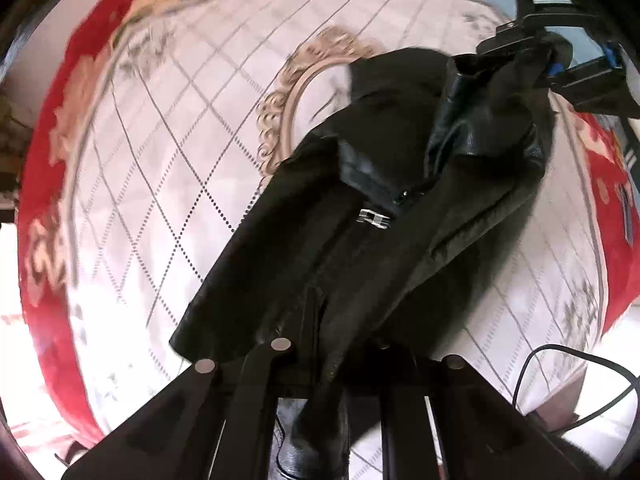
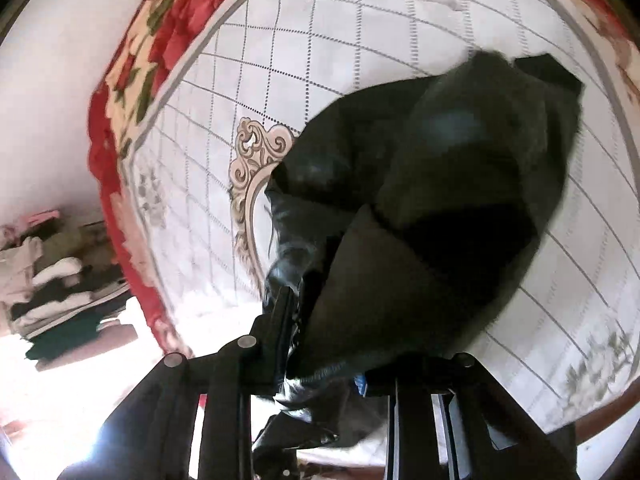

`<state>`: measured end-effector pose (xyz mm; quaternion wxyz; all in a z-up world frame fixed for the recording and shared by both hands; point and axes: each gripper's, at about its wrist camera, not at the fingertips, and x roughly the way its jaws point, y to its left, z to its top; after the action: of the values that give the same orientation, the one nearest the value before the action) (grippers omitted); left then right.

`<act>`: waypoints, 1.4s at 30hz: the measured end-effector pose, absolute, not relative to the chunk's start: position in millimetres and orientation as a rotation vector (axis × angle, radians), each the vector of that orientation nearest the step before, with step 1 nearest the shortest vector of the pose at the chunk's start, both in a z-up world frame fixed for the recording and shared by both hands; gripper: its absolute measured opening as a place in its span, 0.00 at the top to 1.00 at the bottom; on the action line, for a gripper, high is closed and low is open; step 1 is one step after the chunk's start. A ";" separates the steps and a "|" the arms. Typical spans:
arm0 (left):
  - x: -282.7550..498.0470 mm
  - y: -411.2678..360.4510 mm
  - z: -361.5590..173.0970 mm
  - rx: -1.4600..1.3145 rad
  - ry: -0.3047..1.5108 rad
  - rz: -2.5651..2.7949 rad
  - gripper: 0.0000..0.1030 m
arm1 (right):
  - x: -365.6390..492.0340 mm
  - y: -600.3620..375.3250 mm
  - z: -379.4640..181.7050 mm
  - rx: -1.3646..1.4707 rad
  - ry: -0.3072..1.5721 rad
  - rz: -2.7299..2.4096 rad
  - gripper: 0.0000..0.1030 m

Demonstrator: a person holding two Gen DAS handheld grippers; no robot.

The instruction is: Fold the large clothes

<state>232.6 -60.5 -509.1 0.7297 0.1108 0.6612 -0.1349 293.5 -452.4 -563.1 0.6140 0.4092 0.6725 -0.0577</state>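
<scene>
A black leather jacket [image 1: 360, 216] with a silver buckle [image 1: 374, 218] hangs lifted over a white bedspread [image 1: 160, 184]. My left gripper [image 1: 320, 356] is shut on the jacket's lower edge, with fabric running between its fingers. My right gripper [image 1: 536, 60] shows in the left wrist view at the upper right, shut on the jacket's collar end. In the right wrist view the jacket [image 2: 440, 208] bulges dark and blurred just ahead of my right gripper [image 2: 304, 320], which pinches a leather edge.
The bedspread [image 2: 360, 32] has a grey diamond grid, a beige ornate oval [image 1: 288, 100] and a red floral border [image 1: 52, 200]. A stack of folded clothes [image 2: 52, 280] lies left of the bed. A black cable [image 1: 568, 380] loops at the lower right.
</scene>
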 end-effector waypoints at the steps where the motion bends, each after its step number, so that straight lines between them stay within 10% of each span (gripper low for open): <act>1: 238.7 -56.2 -519.1 0.233 1.472 -0.305 0.90 | 301.7 -447.3 -572.1 0.931 1.557 -0.151 0.74; 11: 265.9 -35.6 -562.4 0.142 1.552 -0.360 0.89 | 335.3 -428.4 -625.8 0.905 1.611 -0.250 0.73; 16: 271.5 -18.1 -549.4 0.017 1.566 -0.352 0.79 | 343.4 -430.5 -631.3 0.973 1.633 -0.222 0.53; 21: 285.3 12.1 -515.5 -0.123 1.504 -0.323 0.26 | 337.7 -449.5 -608.7 1.162 1.464 -0.047 0.42; 24: 294.4 21.6 -494.8 -0.127 1.452 -0.280 0.23 | 323.5 -473.1 -584.9 1.196 1.361 -0.005 0.39; 42: 376.1 -84.0 -559.3 -0.065 1.439 -0.049 0.11 | 390.4 -450.5 -679.2 0.505 1.671 -0.026 0.71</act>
<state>376.1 -84.0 -559.3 0.7515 -0.0297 0.6587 -0.0225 390.4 -450.5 -679.2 0.6425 0.2214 0.7335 -0.0112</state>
